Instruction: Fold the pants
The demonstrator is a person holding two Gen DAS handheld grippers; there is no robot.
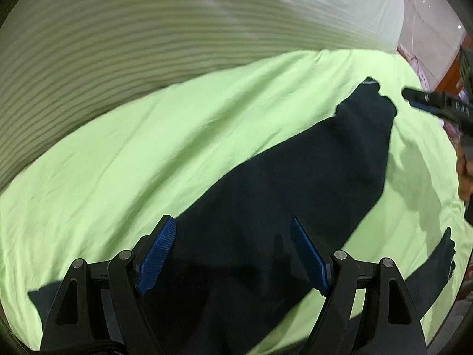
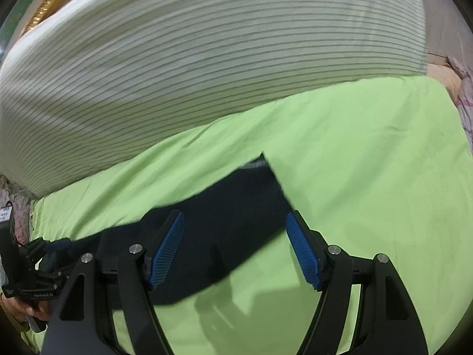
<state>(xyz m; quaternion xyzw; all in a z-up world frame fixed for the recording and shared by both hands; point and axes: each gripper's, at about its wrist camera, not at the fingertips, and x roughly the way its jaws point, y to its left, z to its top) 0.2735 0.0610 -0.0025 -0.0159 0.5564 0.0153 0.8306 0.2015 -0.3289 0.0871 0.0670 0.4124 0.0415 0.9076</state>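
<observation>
Dark pants point(image 1: 295, 177) lie lengthwise away from our left tool point(image 1: 233, 254); right tool point(image 2: 235, 248) over far end; both tools wide open, empty

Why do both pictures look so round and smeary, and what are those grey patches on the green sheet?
Left wrist view: fisheye bending curves the striped cover; motion blur smears its lines. Right wrist view: same curving, the pants edge is soft, and the grey patches on the green sheet are the right tool casting shadows.

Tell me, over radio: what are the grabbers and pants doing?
Left gripper open, empty. Right gripper open, empty. Dark navy fabric pants flat on lime-green sheet. Nothing blocking.
</observation>
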